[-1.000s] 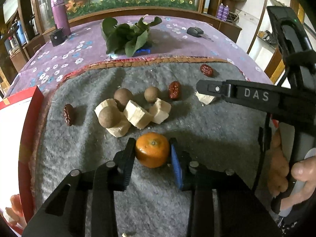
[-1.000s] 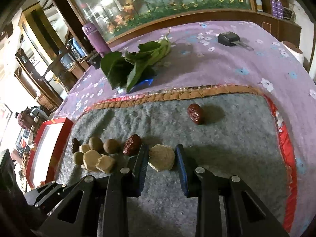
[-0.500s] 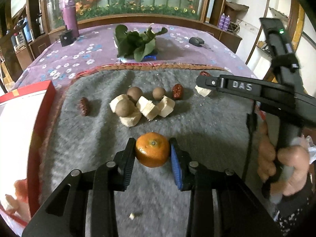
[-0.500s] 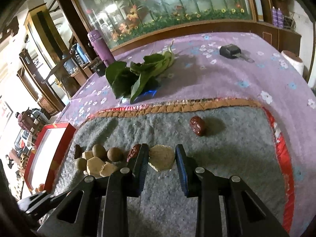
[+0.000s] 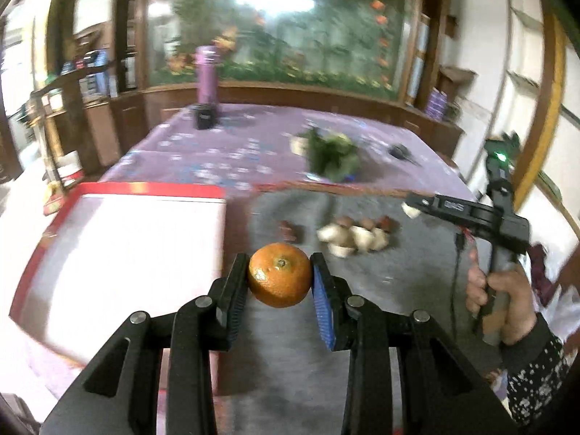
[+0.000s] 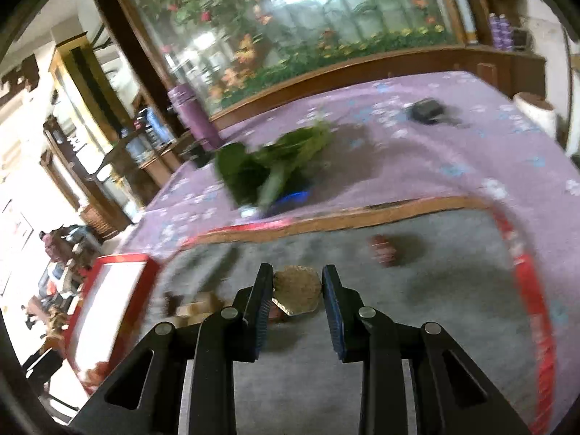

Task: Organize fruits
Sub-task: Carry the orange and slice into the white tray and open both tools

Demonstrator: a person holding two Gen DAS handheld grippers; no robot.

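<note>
Left gripper [image 5: 279,281]: jaws partly closed on a tangerine [image 5: 279,275]. The fruit sits squarely between the two pads, stem scar facing the camera, both pads pressed against its sides. It is clear of the surface, held above the grey mat [image 5: 380,290] just beside the near right edge of the red-rimmed tray [image 5: 145,192]. The tray's white floor lies to the left of the gripper.

Right gripper [image 6: 297,290]: jaws partly closed on a pale, flat-cut chunk [image 6: 297,286] with a rough beige face (its kind cannot be told from these views). The piece is pinched between the pads at the fingertips and appears lifted off the grey mat. In the left wrist view this gripper shows at the right, a hand [image 5: 504,297] round its handle, the pale chunk at its tip.

Remaining items: a cluster of pale chunks and brown round fruits [image 5: 355,235] lies on the mat beyond the tangerine, well apart from both tools. One red date [image 6: 384,250] lies alone on the mat, ahead and to the right of the right gripper. Another dark red fruit [image 5: 290,230] rests just left of the cluster.

Beyond the mat, on the purple cloth [image 6: 453,152]: leafy greens [image 6: 268,166], a purple bottle [image 5: 206,72], a small dark object [image 6: 427,110]. Both views are motion-blurred.
</note>
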